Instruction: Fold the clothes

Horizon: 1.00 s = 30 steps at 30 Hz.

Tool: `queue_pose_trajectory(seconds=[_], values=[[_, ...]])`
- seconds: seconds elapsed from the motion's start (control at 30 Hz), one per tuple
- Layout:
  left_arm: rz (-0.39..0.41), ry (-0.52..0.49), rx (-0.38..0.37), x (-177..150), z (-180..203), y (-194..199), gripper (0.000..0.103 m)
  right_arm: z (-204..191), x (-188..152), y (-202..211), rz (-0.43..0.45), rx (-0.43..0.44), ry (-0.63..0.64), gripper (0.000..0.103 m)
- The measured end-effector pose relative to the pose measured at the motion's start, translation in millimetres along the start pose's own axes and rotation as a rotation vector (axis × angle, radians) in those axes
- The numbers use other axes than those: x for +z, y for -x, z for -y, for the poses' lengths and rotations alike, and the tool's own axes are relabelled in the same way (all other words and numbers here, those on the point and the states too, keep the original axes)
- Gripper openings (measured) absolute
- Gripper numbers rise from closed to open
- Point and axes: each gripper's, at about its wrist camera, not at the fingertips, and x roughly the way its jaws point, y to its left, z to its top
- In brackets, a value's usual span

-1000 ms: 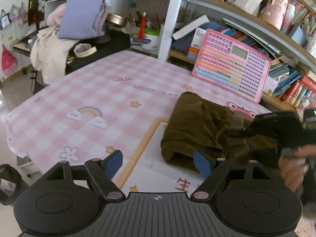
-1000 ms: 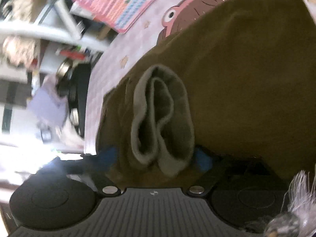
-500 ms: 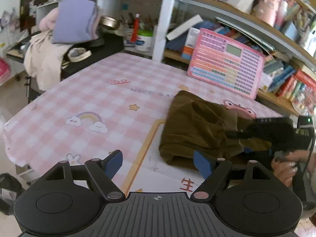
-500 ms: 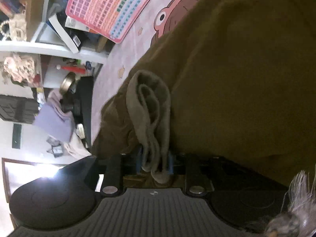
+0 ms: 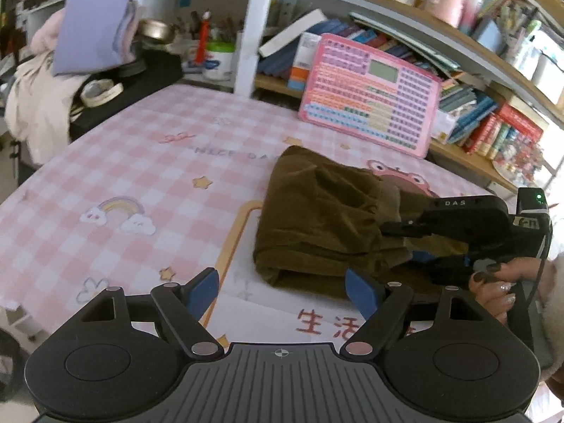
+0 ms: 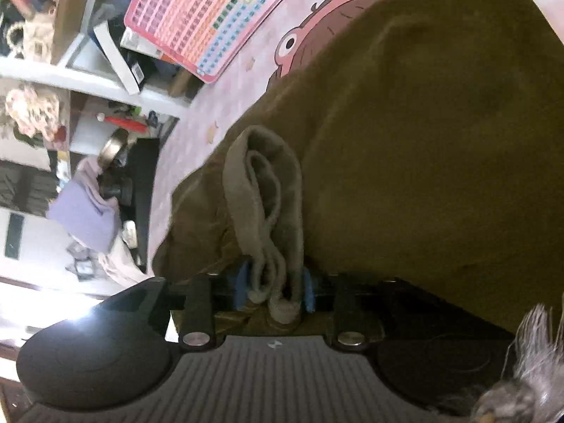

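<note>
olive-brown garment (image 5: 317,211); pink-white checked tablecloth (image 5: 141,162); pink keyboard toy (image 5: 370,95).

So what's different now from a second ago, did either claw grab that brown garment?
Yes. The right claw was open around the grey-beige ribbed cuff of the olive-brown garment a second ago; it has since closed and now pinches that cuff between its blue pads. The left claw has stayed open and empty above the pink checked tablecloth, near the garment's front edge. The garment itself lies much as before.

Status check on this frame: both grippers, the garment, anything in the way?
Left gripper open, hovering near the brown garment. Right gripper shut on its grey cuff. Pink toy keyboard behind, clear of the fold.
</note>
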Motion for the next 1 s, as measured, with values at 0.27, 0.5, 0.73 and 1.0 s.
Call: queue_pose_trajectory(seconds=[0.27, 0.5, 0.73, 1.0], values=[[0.011, -0.066, -0.095, 10.9, 9.4, -14.1, 0.081, -22.6, -32.4, 55.2, 0.134, -0.100, 0.229, 0.051], [-0.018, -0.177, -0.138, 12.4, 18.8, -27.0, 0.081, -29.7, -94.0, 98.1, 0.279, -0.318, 0.474, 0.062], [-0.053, -0.304, -0.131, 5.4, 29.1, -35.3, 0.081, -26.9, -137.8, 103.1, 0.350, -0.586, 0.497, 0.077], [-0.084, -0.328, -0.149, -2.5, 26.2, -37.3, 0.084, -30.6, -158.2, 101.3, 0.359, -0.665, 0.506, 0.088]])
